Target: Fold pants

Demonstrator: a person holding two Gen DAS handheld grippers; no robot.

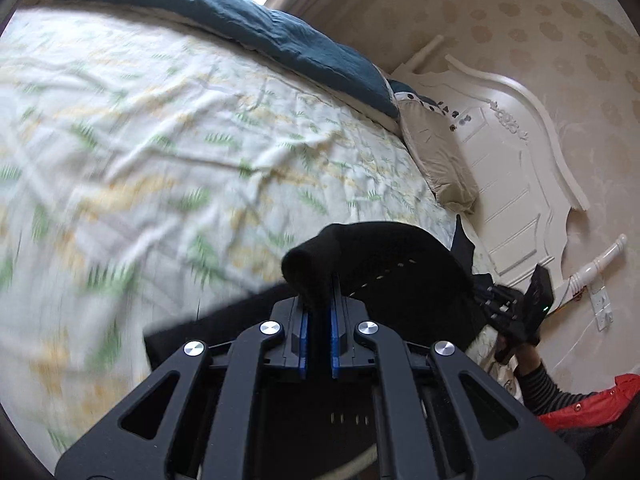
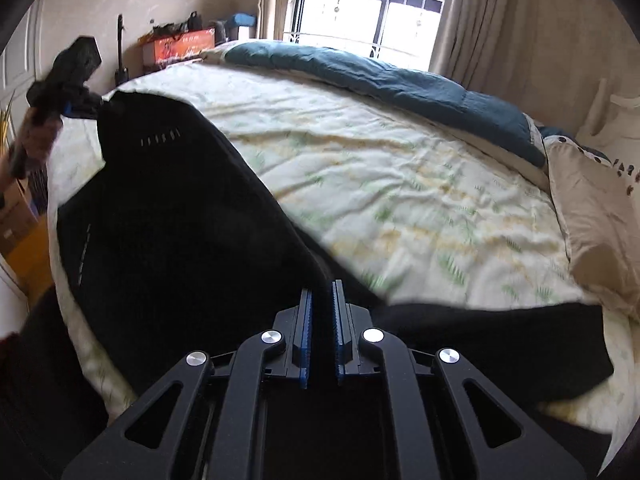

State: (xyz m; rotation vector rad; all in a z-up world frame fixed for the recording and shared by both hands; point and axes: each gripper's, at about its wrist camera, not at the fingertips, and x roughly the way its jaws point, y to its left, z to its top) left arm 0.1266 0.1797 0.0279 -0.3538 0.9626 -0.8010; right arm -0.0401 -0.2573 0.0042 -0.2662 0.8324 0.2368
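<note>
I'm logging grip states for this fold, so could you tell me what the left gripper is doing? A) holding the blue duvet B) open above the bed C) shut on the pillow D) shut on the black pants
D: in the left wrist view the left gripper has its blue pads closed on a bunched fold of the pants.

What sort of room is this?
Almost certainly a home bedroom: a wide bed under a pale leaf-print sheet, a carved white headboard, and a dark teal quilt beside a curtained window.
</note>
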